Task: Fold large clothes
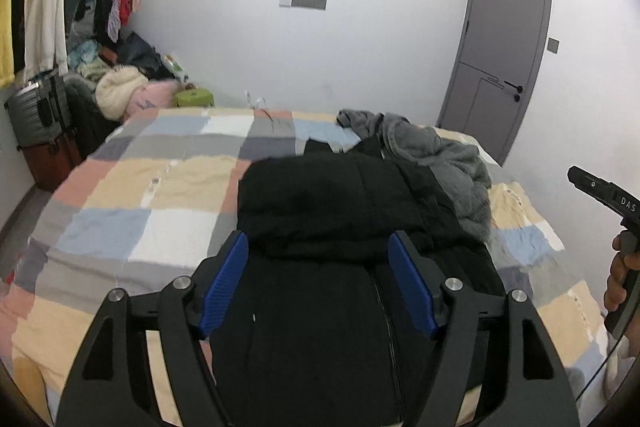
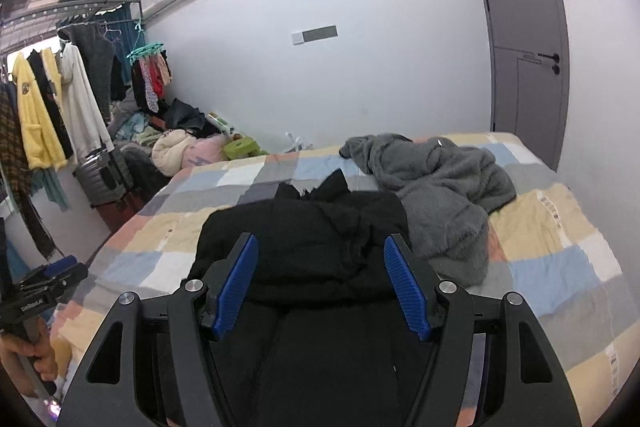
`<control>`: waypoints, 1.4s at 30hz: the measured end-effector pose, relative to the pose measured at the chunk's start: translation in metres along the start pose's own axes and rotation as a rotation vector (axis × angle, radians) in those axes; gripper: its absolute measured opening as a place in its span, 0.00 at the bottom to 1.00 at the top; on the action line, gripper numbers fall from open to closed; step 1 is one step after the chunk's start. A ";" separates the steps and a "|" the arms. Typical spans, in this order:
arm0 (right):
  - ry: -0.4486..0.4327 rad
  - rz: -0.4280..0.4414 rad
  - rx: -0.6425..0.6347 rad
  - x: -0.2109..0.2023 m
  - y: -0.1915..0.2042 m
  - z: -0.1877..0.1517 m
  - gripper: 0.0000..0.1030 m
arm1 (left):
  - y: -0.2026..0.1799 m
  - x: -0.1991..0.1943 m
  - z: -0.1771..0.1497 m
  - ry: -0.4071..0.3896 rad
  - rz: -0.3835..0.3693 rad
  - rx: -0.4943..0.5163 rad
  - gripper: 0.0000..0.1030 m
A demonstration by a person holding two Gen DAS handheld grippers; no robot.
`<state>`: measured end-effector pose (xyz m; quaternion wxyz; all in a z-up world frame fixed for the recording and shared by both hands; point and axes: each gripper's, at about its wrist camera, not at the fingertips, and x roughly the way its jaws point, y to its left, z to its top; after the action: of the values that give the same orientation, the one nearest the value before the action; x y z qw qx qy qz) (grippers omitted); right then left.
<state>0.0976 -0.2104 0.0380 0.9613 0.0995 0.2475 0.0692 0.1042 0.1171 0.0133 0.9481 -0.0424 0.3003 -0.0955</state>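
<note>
A large black jacket (image 1: 320, 195) lies on the checked bed cover (image 1: 140, 195), its far part doubled over the zipped near part. My left gripper (image 1: 317, 237) hovers over it, open, with nothing between the blue pads (image 1: 226, 283). In the right wrist view the same black jacket (image 2: 304, 227) lies under my right gripper (image 2: 320, 239), which is also open and empty. The right gripper (image 1: 600, 191) shows at the left view's right edge, held by a hand (image 1: 618, 283). The left gripper (image 2: 44, 283) appears at the right view's lower left.
A grey fluffy garment (image 1: 440, 155) lies crumpled on the bed, touching the jacket's far right side. Left of the bed stand a rack of hanging clothes (image 2: 48, 115), a suitcase (image 1: 32, 111) and a heap of clothes (image 1: 120, 87). A grey door (image 1: 504, 55) is at the back right.
</note>
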 end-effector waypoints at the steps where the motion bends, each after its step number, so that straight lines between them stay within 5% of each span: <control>1: 0.013 0.002 0.006 -0.004 -0.005 -0.004 0.62 | 0.004 -0.001 -0.005 0.015 -0.007 -0.006 0.71; 8: 0.137 0.027 0.032 -0.016 -0.041 -0.038 0.62 | 0.045 0.011 -0.041 0.167 -0.023 -0.066 0.76; 20: 0.509 0.108 0.171 0.032 -0.127 -0.124 0.62 | 0.134 0.103 -0.127 0.587 -0.043 -0.394 0.76; 25: 0.643 0.148 0.247 0.058 -0.158 -0.163 0.62 | 0.152 0.136 -0.156 0.705 -0.064 -0.514 0.76; 34: 0.805 0.190 0.354 0.103 -0.191 -0.211 0.74 | 0.151 0.169 -0.189 0.828 -0.082 -0.498 0.76; 42: 0.923 0.304 0.417 0.128 -0.198 -0.246 0.77 | 0.138 0.170 -0.197 0.828 -0.094 -0.468 0.76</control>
<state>0.1053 -0.3406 -0.2768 0.6912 0.2824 0.6363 0.1940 0.1481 0.2124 -0.2620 0.7085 -0.2268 0.6638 -0.0771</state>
